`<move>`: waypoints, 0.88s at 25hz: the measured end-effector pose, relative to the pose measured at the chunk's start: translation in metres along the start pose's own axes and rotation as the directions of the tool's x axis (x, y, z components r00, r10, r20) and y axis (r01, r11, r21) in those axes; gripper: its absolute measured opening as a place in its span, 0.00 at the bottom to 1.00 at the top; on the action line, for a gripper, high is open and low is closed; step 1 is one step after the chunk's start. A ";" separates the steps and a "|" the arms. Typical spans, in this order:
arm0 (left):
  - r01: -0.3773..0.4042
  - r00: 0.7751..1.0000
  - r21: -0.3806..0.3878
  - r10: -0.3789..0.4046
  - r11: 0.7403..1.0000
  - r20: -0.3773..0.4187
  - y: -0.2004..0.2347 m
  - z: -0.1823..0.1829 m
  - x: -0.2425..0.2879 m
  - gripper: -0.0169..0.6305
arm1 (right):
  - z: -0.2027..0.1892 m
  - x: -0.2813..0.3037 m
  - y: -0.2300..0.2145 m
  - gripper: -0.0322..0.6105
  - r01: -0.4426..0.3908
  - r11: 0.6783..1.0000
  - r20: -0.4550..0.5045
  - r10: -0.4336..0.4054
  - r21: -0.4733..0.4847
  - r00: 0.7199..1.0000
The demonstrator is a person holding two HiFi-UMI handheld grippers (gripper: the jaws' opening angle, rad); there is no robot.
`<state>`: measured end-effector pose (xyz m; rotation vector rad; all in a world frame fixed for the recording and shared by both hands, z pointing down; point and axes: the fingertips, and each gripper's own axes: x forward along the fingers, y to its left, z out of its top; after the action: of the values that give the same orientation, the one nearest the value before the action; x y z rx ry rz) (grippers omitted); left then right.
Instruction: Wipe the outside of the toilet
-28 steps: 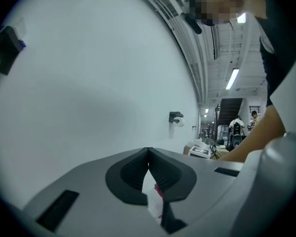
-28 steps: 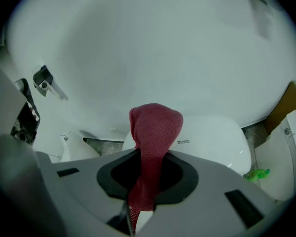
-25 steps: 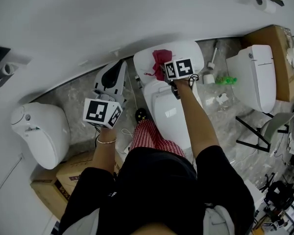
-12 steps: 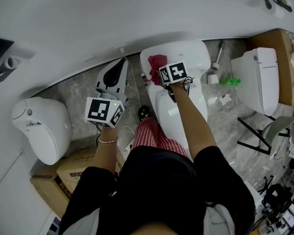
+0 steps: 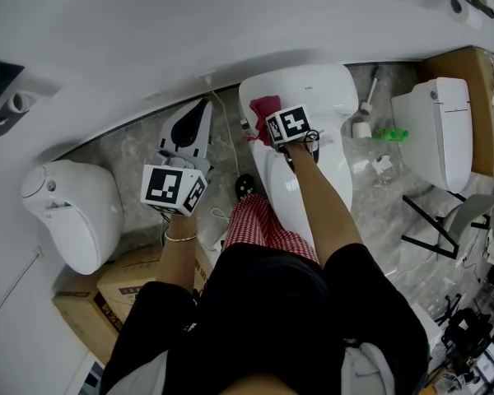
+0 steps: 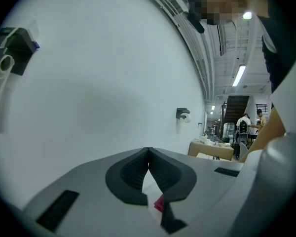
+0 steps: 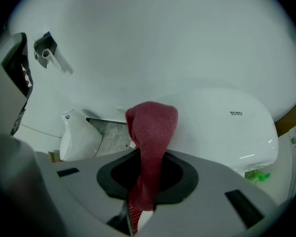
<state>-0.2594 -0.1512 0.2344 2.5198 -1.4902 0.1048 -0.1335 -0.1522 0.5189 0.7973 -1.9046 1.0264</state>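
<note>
The toilet [image 5: 317, 105] stood against the white wall [image 5: 230, 23] on the grey stone floor [image 5: 132, 159]. We held the red cloth [image 7: 150, 132] at the left end of its tank, clamped in the jaws of our right hand-held gripper [image 7: 147, 179]. Our left hand-held gripper [image 6: 148, 152] hung well to the left of the toilet, jaws clenched on nothing, and another toilet [image 5: 70, 212] stood farther left beside cardboard boxes [image 5: 107, 295].

White toilet [image 5: 333, 105], lid shut; red cloth [image 5: 263, 112] bunched on the left end of its tank.
</note>
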 end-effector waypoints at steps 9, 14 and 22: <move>0.038 0.999 0.007 -0.038 0.999 0.005 -0.015 0.001 0.011 0.03 | 0.009 -0.043 -0.006 0.18 0.055 0.998 -0.002 -0.055 0.009 0.999; 0.047 0.999 0.006 -0.047 0.999 0.000 -0.023 0.000 0.016 0.03 | 0.002 -0.027 -0.021 0.18 0.009 0.999 0.023 -0.010 0.035 1.000; 0.057 0.998 0.009 -0.057 0.998 -0.001 -0.035 0.000 0.023 0.03 | 0.009 -0.066 -0.039 0.18 0.075 0.996 0.019 -0.076 0.038 0.997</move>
<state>-0.2175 -0.1544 0.2326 2.5665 -1.4191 0.1033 -0.0746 -0.1682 0.4728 0.8975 -1.8626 1.0134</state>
